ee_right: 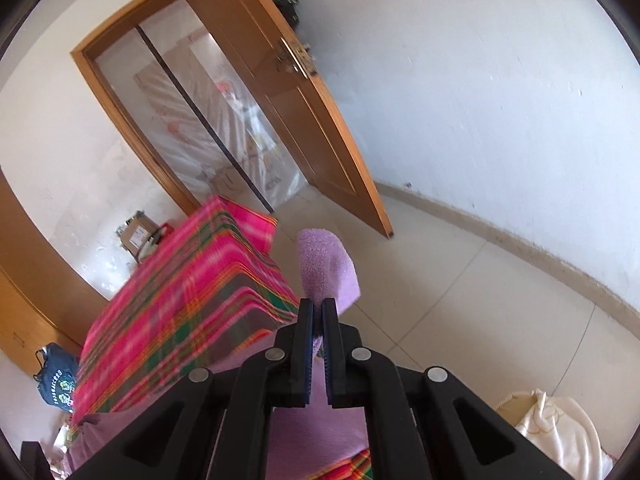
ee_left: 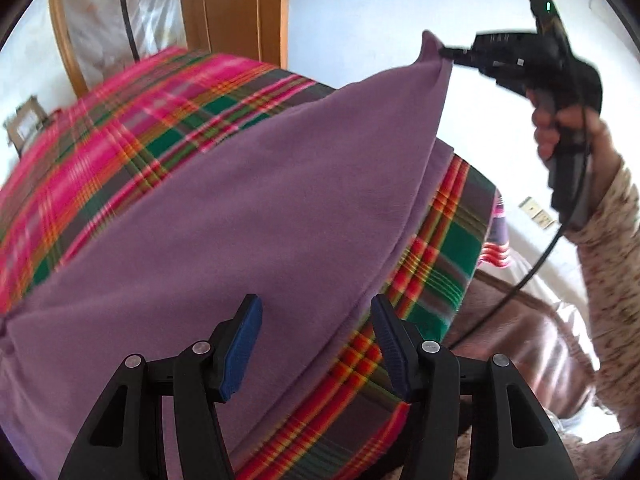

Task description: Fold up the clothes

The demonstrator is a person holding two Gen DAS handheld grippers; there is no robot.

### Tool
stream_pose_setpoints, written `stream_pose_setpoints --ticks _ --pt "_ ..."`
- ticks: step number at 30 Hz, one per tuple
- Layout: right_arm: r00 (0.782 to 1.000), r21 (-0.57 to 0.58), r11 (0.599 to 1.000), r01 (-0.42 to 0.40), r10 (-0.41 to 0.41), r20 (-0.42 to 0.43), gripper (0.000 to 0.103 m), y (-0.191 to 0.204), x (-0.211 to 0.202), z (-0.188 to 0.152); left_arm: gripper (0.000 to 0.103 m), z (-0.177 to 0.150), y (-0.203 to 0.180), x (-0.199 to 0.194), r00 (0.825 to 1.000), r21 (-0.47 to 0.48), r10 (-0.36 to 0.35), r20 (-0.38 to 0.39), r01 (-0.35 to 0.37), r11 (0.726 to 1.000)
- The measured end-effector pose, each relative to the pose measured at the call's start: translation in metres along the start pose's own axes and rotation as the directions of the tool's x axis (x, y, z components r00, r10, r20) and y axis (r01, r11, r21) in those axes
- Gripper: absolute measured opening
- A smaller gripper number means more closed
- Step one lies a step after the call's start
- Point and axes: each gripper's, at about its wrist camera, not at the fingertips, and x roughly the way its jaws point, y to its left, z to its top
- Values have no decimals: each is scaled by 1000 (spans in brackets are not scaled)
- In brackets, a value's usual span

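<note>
Over on the left, the plaid cloth (ee_left: 100, 132) is covering the table, its pink, green and orange checks running out toward the doorway, and the purple garment (ee_left: 248, 208) is lying across it, most of it flat on the cloth while one corner is being held up in the air. The left gripper (ee_left: 316, 344) is hovering just above the near part of the garment with its fingers (ee_left: 242, 348) standing wide apart, gripping nothing; the fabric is passing under them rather than between them, as far as I can tell. Moving right, the garment is rising in a taut slope to its lifted corner, where the right gripper (ee_left: 450, 54) is pinching it, fingers closed tight on the purple cloth, with a tuft of it poking out beyond the tips in the right wrist view. Farther right a hand (ee_left: 560, 128) in a speckled sleeve (ee_left: 612, 248) is carrying that gripper, its cable (ee_left: 532, 268) trailing down. To fold well here, I would judge that the lifted corner should be carried across low and level while the left fingers come down to pin or catch the near edge, so the crease is falling straight and the plaid cloth is not dragging along with it.
</note>
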Motion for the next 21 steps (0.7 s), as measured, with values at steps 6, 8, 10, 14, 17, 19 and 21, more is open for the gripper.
stream_pose_setpoints --ticks 6,8,10,14,17,19,21 --pt "1000 -33 999 -11 12 25 5 21 -13 13 59 -3 -4 0 1000 20 -3 -4 3 1000" --pt "999 -42 999 -14 15 33 5 27 -15 17 59 -1 -5 2 1000 19 17 1 -17 1000" --pt "999 -50 999 -16 18 39 4 32 -19 17 59 1 -4 4 1000 9 26 3 -26 1000" --pt "999 -59 998 -9 12 44 4 36 -24 20 58 4 -5 5 1000 0 29 10 -29 1000" --pt "999 -59 998 -3 6 43 5 34 -25 20 46 1 -3 2 999 -9 28 18 -27 1000" --pt "999 -50 999 0 2 36 4 30 -22 18 32 1 -1 0 999 -10 25 26 -25 1000" --pt "1000 -36 999 3 -2 27 4 25 -19 17 14 0 2 -2 999 -15 30 25 -30 999"
